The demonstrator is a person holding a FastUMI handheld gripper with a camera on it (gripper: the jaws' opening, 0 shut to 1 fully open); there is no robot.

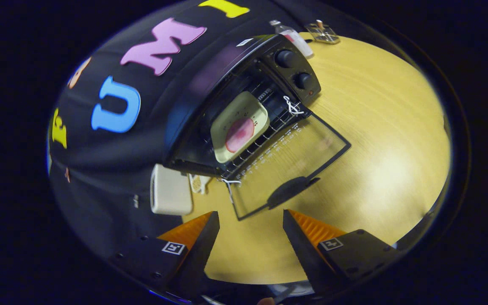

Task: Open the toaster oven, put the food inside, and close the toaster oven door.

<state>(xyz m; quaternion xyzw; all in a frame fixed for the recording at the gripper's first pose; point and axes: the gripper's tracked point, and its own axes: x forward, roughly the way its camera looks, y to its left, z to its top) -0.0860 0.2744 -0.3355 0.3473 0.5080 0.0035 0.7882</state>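
Note:
A black toaster oven (227, 76) stands on the wooden table (375, 140) with its glass door (286, 165) folded down flat toward me. On the wire rack inside rests a pale square plate (239, 125) carrying a round pink piece of food (239, 134). The door's dark handle (288, 191) lies just ahead of my fingers. My gripper (250, 220) is open, with nothing between its fingers, hovering above the table just short of the door's front edge.
Two knobs (295, 70) sit on the oven's control panel. A white box (170, 189) lies beside the oven, near the cloth wall. Beyond the oven stand a small bottle (292, 36) and a flat metal object (322, 33). Bare tabletop stretches past the door.

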